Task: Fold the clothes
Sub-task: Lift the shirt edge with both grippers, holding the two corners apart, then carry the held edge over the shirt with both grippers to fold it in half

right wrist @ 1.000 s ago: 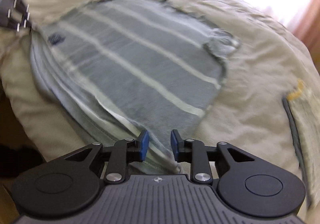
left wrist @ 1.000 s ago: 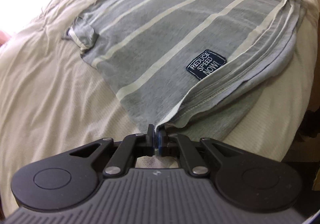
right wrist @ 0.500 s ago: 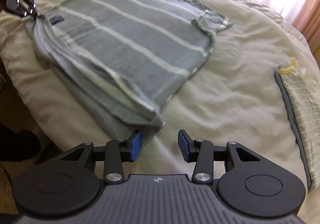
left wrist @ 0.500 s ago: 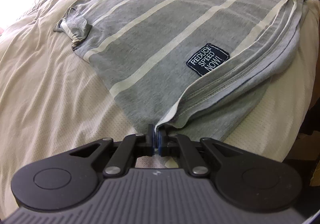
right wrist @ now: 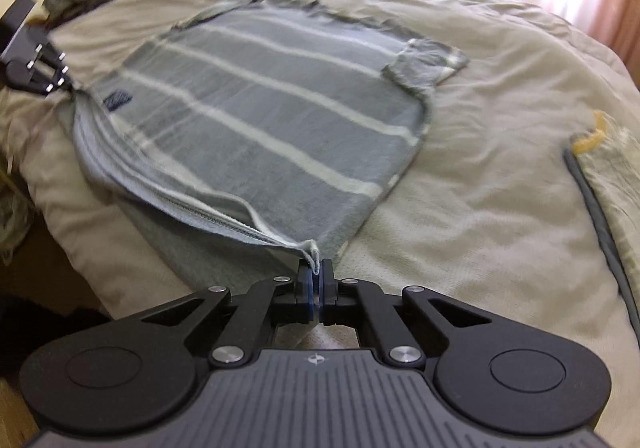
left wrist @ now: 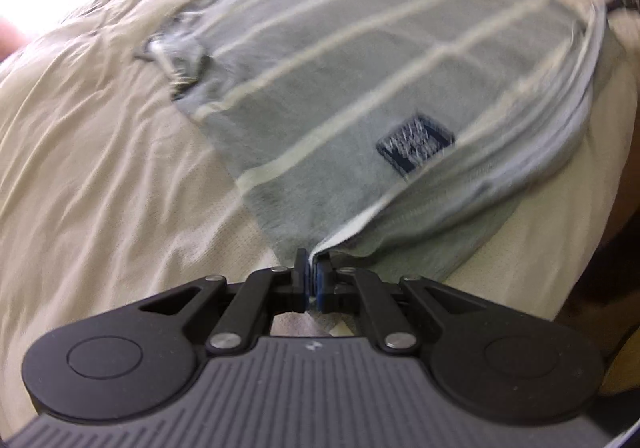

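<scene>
The grey striped shirt [right wrist: 272, 128] lay spread on the beige bedspread [right wrist: 480, 208], its hem along the bed's near edge. The left gripper [left wrist: 310, 280] pinched one hem corner; the right gripper [right wrist: 315, 288], jaws just closed, clamped the other. Right of the shirt, bare bedspread ran to a folded cloth [right wrist: 612, 184].

shirt [right wrist: 256, 136]: grey, thin white stripes | patch [left wrist: 416, 146]: navy, white lettering | bedcover [right wrist: 480, 208]: beige | cloth [right wrist: 612, 184] right of right tool: pale check, grey edge, yellow tab | tools: black, blue pads [right wrist: 309, 290]
</scene>
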Available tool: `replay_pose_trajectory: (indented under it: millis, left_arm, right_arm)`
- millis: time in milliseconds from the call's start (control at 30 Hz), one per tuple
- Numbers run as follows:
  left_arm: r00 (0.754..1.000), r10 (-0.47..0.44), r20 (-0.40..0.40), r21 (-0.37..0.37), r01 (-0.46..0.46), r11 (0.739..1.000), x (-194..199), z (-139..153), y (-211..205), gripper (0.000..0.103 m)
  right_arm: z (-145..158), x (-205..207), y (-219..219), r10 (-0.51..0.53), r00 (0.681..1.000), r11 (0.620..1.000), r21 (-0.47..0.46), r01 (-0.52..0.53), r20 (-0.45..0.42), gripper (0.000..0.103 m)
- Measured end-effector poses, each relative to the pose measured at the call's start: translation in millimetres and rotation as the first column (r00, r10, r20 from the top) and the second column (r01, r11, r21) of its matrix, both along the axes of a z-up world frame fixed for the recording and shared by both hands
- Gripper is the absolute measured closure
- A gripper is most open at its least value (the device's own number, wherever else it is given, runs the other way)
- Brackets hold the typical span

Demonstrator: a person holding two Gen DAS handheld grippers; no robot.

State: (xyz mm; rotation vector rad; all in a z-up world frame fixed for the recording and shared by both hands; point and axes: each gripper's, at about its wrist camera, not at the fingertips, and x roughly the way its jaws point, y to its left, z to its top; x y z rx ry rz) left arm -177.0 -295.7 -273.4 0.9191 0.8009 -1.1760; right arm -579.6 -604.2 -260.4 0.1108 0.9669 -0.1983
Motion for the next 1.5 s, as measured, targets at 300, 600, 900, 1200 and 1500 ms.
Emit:
replay_pose_trajectory:
  millis: [300,600,900,1200,1500]
  left_arm:
    - [0.984,0.171,0.054,-0.038,-0.169,0.985,-2.1,50.0,-5.7,0.101]
    - [0.984,0.173,0.048,-0.046,-0.171,0.984,25.8,74.3,-27.2,0.101]
    - [0.997,0.068,-0.043,-0.129,-0.073,0.989,123.9,77.7,-75.6,0.101]
    - [0.992,-0.041,-0.121,-0.089,0.030,0.996,177.1,44.0,-128.8,0.101]
    - [0.994,0.004,-0.112,-0.010,-0.005,1.000,178.2,18.2,-134.0,0.101]
  right_arm:
    - [24.6,0.9,-40.2,-0.032,0.994,0.999,0.030,0.029,0.104,0.103]
    - [60.7,43.2,-79.8,0.006,0.996,1.000,0.020,-0.007,0.086,0.103]
    - [71.1,122.2,-116.9,-0.173,0.985,0.982,-0.075,0.173,0.001,0.103]
    - [51.2,174.2,-135.0,-0.235,0.968,0.972,-0.018,0.234,-0.093,0.103]
    - [-9.9,197.2,-137.4,-0.078,0.986,0.997,-0.020,0.076,-0.146,0.071]
